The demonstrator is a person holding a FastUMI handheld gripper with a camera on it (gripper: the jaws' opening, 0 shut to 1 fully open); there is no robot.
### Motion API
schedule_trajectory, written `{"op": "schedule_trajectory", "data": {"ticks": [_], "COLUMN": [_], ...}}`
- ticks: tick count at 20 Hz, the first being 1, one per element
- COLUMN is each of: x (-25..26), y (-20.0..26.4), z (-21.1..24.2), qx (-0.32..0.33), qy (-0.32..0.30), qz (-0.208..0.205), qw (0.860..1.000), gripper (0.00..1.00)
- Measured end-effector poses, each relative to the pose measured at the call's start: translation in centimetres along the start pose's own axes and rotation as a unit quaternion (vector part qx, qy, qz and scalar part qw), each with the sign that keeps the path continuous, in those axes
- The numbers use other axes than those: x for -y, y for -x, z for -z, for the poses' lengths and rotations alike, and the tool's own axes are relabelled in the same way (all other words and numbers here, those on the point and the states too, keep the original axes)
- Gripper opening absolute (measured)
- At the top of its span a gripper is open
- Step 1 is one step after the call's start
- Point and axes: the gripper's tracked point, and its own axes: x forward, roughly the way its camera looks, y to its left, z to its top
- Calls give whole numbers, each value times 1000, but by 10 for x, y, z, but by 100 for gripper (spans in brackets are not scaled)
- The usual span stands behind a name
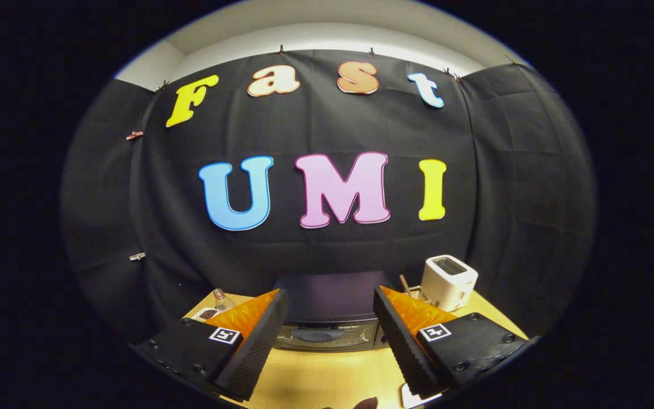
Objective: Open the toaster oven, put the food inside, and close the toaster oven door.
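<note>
**Hovering high in front of the shut oven, fingers spread and empty**

I am holding the gripper (pixel 330 341) with its fingers spread wide and nothing between them, so I am carrying no food and touching nothing.

Going from left to right, here is what I am worrying about. Beyond my left finger (pixel 256 346), a small bottle (pixel 222 299) and a little dish (pixel 206 313) are sitting at the far corner of the table (pixel 332 378); if I am swinging in from that side, I could be knocking the bottle over. Straight ahead, between and beyond my fingers, the toaster oven (pixel 330 315) is standing with its door (pixel 327 336) apparently closed. I am seeing mostly its dark top and a strip of the glass front, and I cannot make out the handle clearly, so I am judging that the main risk is closing the fingers on the wrong edge or sliding off the handle and letting the door snap. Beyond my right finger (pixel 403 343), a white toaster (pixel 448 281) is standing close beside the oven, with what looks like a holder of sticks (pixel 409 288) just left of it; a wide right finger could be clipping those as I am moving in. I cannot tell where the food is; something dark is lying at the near table edge, too cut off to name.

As for pose, I am holding the gripper level, aimed well above the oven, centred on it and well short of it.
</note>
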Motion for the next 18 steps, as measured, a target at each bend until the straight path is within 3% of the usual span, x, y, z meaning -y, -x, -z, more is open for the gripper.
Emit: {"op": "schedule_trajectory", "data": {"ticks": [8, 18], "x": [-13, -5], "y": [-91, -145], "z": [109, 169], "qx": [-96, -144], "qy": [8, 29], "qz": [15, 44], "qw": [995, 988], "gripper": [99, 99]}}
